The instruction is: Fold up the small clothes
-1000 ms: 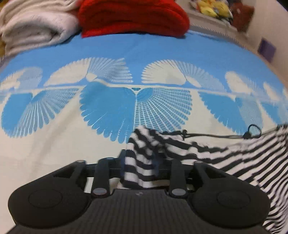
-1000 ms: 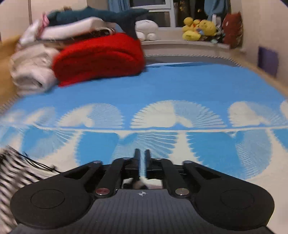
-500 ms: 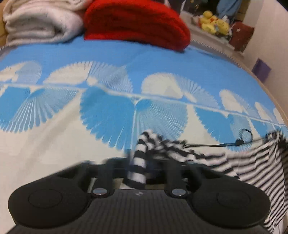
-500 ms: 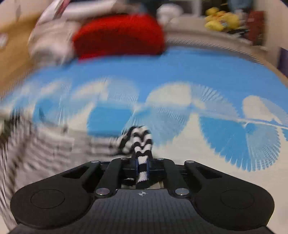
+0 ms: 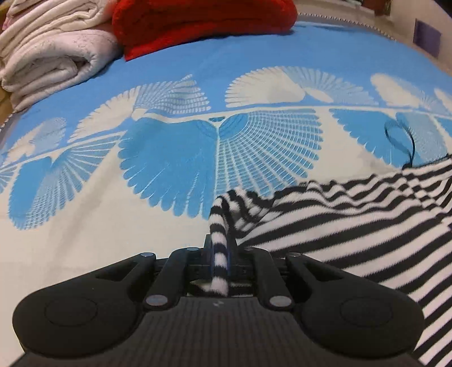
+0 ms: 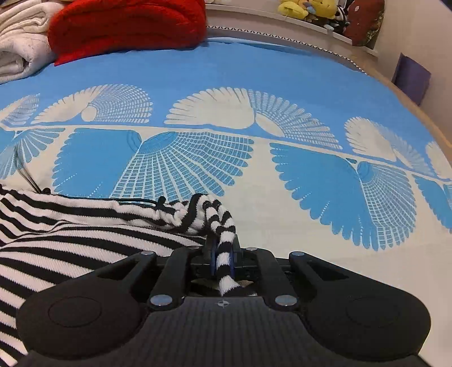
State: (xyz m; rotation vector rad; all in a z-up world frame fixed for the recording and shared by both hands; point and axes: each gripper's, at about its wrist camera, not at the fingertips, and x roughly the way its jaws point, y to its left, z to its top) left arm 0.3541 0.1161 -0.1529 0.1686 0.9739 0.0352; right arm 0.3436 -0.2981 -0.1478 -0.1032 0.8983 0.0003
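Note:
A black-and-white striped garment (image 5: 353, 220) lies on the blue and cream bedspread, spreading right in the left wrist view and left in the right wrist view (image 6: 70, 234). My left gripper (image 5: 219, 248) is shut on a bunched corner of it. My right gripper (image 6: 223, 251) is shut on another bunched corner. A thin black drawstring (image 5: 401, 138) loops off the garment's far edge and also shows in the right wrist view (image 6: 132, 200).
A red blanket (image 5: 197, 22) and folded white blankets (image 5: 48, 53) are piled at the head of the bed. Plush toys (image 6: 310, 8) sit on a ledge behind. The patterned bedspread (image 6: 226, 84) stretches ahead of both grippers.
The left gripper closed from open onto the striped garment's corner. The right gripper now holds a striped corner and swung left, bringing the garment into its view.

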